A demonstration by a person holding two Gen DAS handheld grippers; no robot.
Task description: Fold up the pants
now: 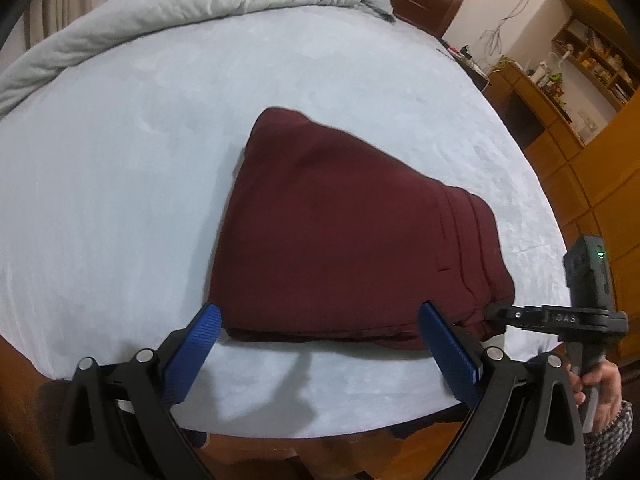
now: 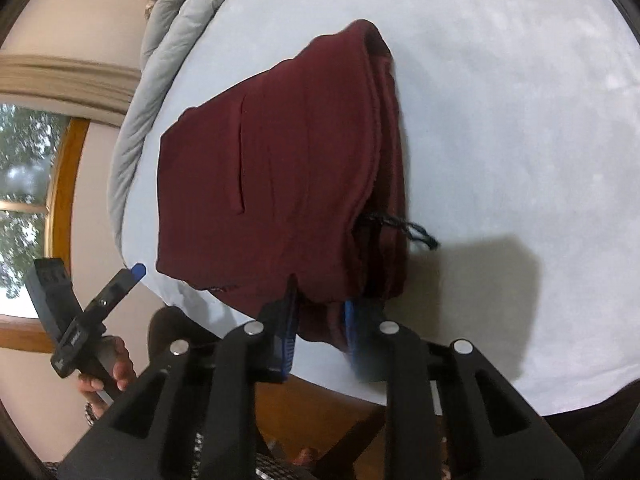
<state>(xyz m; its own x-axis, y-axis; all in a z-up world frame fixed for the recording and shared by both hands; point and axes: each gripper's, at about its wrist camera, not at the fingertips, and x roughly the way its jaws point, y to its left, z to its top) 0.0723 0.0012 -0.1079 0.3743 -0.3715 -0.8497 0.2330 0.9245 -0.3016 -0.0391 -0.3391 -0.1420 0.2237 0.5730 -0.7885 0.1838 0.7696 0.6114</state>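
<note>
The maroon pants (image 1: 344,232) lie folded into a thick stack on the pale blue bed (image 1: 120,160). My left gripper (image 1: 320,320) is open and empty, its blue fingers just short of the stack's near edge. My right gripper (image 2: 320,300) is shut on the near corner of the pants (image 2: 280,160), its blue pads pinching the layers. It shows from the side in the left wrist view (image 1: 496,314) at the stack's right corner. A black drawstring (image 2: 416,232) sticks out of the waistband. The left gripper (image 2: 138,270) shows at the left of the right wrist view.
A grey duvet (image 1: 180,4) is bunched at the far end of the bed. Wooden shelves and a desk (image 1: 560,92) stand to the right of the bed. The bed's near edge (image 1: 320,428) lies just below my grippers, with wooden floor beneath.
</note>
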